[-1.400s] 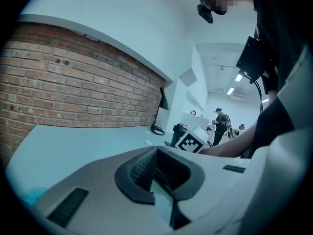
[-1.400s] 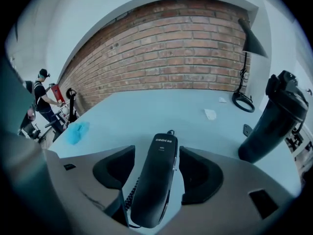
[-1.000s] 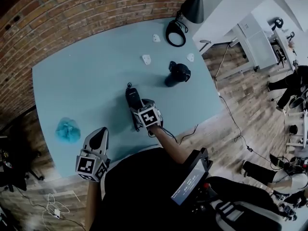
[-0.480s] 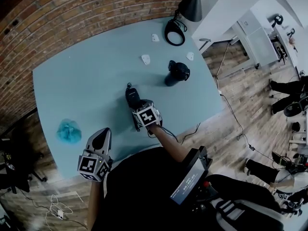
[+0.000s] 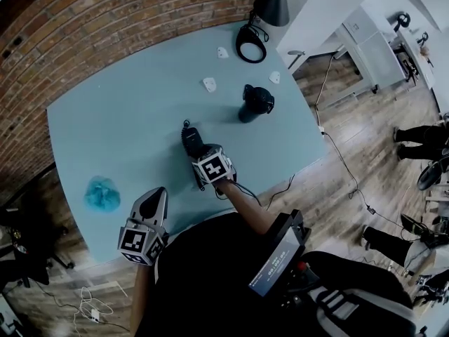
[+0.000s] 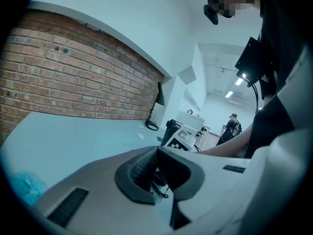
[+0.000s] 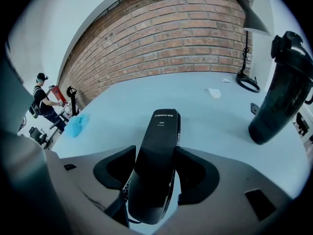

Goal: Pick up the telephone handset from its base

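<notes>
Nearest me, by the near edge of the surface, my left gripper hovers with its fingers brought together on nothing; through the sliver between them I see only bare top and a bit of cord. Toward the near left corner lies a crumpled blue wad, well apart from the work. A little further in, about midway along the near edge, my right gripper has its fingers clamped on the telephone handset, one pad on each long side, taking it around the lower half of its length. I cannot tell from here whether it is already clear of its base, which is hidden under it. I judge the handset to be light, stiff, hard plastic with a smooth, rounded back, so it could slide or twist in the pads. The flat narrow sides near the middle look like the right place to hold, and the grip sits about there. The coiled cord hangs off the near end and will likely tug as it stretches, so I would lift straight and gently, or the base may drag along. Beyond, toward the right edge, stands a dark lidded bottle, apart from the phone. Further on are a few small white bits, and at the far right corner stands a black lamp on its ring foot.
</notes>
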